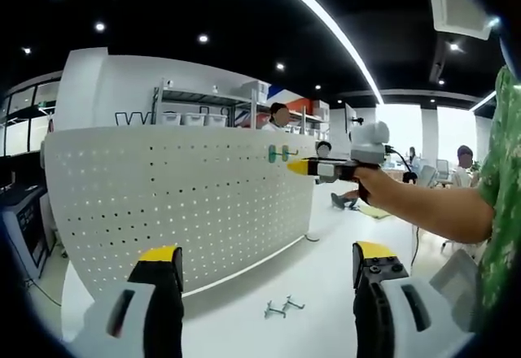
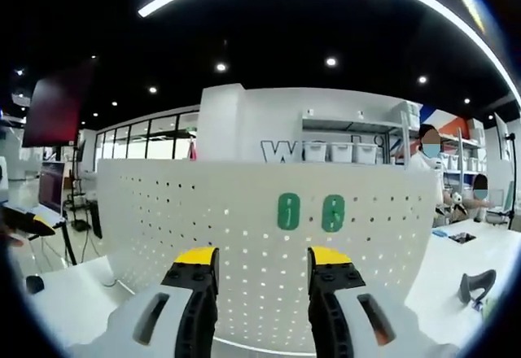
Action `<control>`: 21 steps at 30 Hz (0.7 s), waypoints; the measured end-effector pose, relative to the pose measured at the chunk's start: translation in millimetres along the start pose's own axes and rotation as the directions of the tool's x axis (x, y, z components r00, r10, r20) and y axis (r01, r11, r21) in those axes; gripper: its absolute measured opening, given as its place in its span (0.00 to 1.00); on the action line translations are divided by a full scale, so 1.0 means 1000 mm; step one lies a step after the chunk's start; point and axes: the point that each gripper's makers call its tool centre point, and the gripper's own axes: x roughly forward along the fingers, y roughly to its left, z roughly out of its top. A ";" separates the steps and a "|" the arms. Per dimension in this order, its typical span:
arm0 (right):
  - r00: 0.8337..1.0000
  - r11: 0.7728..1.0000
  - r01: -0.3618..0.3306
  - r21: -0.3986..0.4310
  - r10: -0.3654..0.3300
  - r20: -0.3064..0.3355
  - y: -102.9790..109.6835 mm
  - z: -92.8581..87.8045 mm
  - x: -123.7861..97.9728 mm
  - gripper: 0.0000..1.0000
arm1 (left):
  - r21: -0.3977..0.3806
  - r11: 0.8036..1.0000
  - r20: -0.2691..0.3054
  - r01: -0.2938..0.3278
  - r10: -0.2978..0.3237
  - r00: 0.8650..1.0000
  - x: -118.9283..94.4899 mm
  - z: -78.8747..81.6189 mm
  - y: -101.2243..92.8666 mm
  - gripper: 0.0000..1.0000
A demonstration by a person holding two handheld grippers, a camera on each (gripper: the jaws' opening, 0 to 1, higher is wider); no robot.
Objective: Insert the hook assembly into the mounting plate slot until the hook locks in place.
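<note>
On the white pegboard [image 1: 179, 195], near its top edge: two green hooks [image 2: 310, 212] side by side. Before them, right gripper [image 2: 263, 262] agape, empty. Left gripper [image 1: 264, 259] likewise, above loose metal hooks [image 1: 282, 307] below pegboard.

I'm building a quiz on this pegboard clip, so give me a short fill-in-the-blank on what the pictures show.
1. Two ___ mounting pieces sit side by side on the white pegboard.
2. The pegboard stands ___ on the table.
3. Loose metal hooks lie on the ___ in front of the pegboard.
4. The jaws of the right hand-held gripper are ___ and hold nothing.

Missing words: green; upright; table; open
</note>
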 end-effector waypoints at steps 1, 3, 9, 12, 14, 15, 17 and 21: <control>1.000 1.000 -0.005 -0.002 0.005 -0.005 0.000 -0.003 -0.002 0.44 | 0.000 1.000 0.000 0.001 -0.001 1.000 0.000 0.000 -0.001 0.88; 1.000 1.000 -0.013 0.003 0.013 -0.017 0.002 -0.007 -0.006 0.44 | 0.001 1.000 -0.001 0.003 -0.003 1.000 0.000 0.000 -0.002 0.88; 0.998 0.999 -0.041 0.013 0.042 -0.047 0.011 -0.022 -0.022 0.45 | 0.004 1.000 -0.004 0.007 -0.007 1.000 -0.001 -0.001 -0.006 0.88; 0.996 0.998 -0.057 0.025 0.058 -0.063 0.015 -0.030 -0.030 0.45 | 0.004 1.000 -0.006 0.005 -0.005 1.000 -0.002 -0.002 -0.006 0.88; 0.994 0.997 -0.069 0.024 0.071 -0.082 0.018 -0.038 -0.035 0.45 | 0.005 1.000 -0.006 0.005 -0.005 1.000 -0.003 -0.003 -0.007 0.88; 0.992 0.997 -0.080 0.024 0.081 -0.091 0.021 -0.042 -0.039 0.45 | 0.005 1.000 -0.007 0.005 -0.005 1.000 -0.003 -0.003 -0.008 0.88; 0.990 0.995 -0.091 0.027 0.093 -0.108 0.025 -0.049 -0.046 0.45 | 0.003 1.000 -0.009 0.006 -0.006 1.000 -0.004 -0.004 -0.009 0.88; 0.982 0.992 -0.123 0.024 0.125 -0.144 0.037 -0.065 -0.059 0.45 | 0.003 1.000 -0.011 0.008 -0.008 1.000 -0.004 -0.006 -0.011 0.88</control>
